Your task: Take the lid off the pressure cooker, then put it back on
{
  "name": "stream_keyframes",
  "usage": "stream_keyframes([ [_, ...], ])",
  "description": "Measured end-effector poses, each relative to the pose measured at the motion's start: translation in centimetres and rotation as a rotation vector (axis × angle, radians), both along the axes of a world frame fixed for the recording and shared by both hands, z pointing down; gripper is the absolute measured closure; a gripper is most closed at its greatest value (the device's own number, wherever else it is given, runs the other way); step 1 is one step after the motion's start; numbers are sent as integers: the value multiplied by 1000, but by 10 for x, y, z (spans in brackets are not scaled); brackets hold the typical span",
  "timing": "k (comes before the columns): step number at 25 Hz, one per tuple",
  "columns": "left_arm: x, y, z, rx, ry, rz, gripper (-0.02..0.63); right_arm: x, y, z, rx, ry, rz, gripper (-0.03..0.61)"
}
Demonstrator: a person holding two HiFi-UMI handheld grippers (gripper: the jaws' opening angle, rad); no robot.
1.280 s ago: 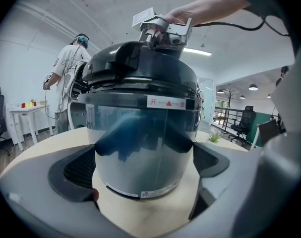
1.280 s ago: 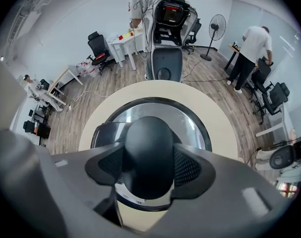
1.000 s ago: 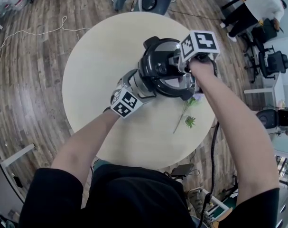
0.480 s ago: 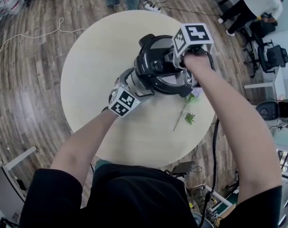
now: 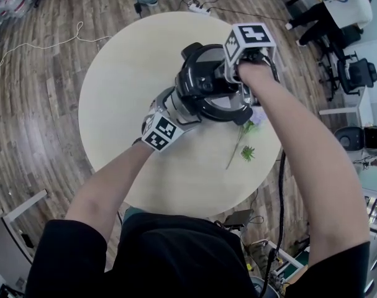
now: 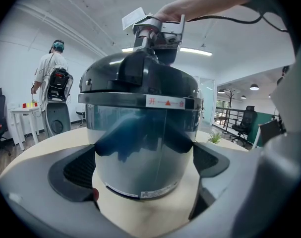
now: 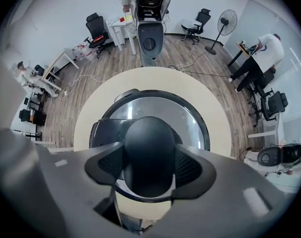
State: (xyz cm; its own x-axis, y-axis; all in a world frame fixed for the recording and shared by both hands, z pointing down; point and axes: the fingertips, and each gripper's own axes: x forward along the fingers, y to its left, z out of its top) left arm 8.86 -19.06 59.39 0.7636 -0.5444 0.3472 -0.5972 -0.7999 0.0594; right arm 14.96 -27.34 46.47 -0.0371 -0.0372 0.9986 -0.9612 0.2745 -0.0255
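A black and steel pressure cooker (image 5: 204, 101) stands on the round pale table (image 5: 126, 73) with its lid (image 6: 140, 78) on. My left gripper (image 5: 183, 108) comes in from the near left. Its jaws clamp the steel body (image 6: 140, 148) from both sides, so it is shut on the cooker. My right gripper (image 5: 233, 79) points straight down over the lid. It is shut on the black lid knob (image 7: 149, 143), with one pad on each side. In the left gripper view the right gripper (image 6: 157, 31) shows on top of the lid.
A green plant sprig (image 5: 244, 151) lies on the table just right of the cooker. A person (image 5: 337, 8) and office chairs (image 5: 356, 79) are at the far right. A grey machine (image 7: 149, 19) stands beyond the table. Cables lie on the wood floor.
The right gripper's marker cube has tipped slightly toward the far left over the lid. The cooker, lid and left gripper have kept their places.
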Motion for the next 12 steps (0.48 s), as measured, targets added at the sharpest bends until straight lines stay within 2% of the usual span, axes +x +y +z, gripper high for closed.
stream_keyframes([
  [8, -1, 0, 1, -8, -6, 3, 23, -2, 0, 0, 6, -21, -52, 288],
  [12, 0, 0, 1, -11, -8, 7, 23, -3, 2, 0, -4, -21, -114, 287],
])
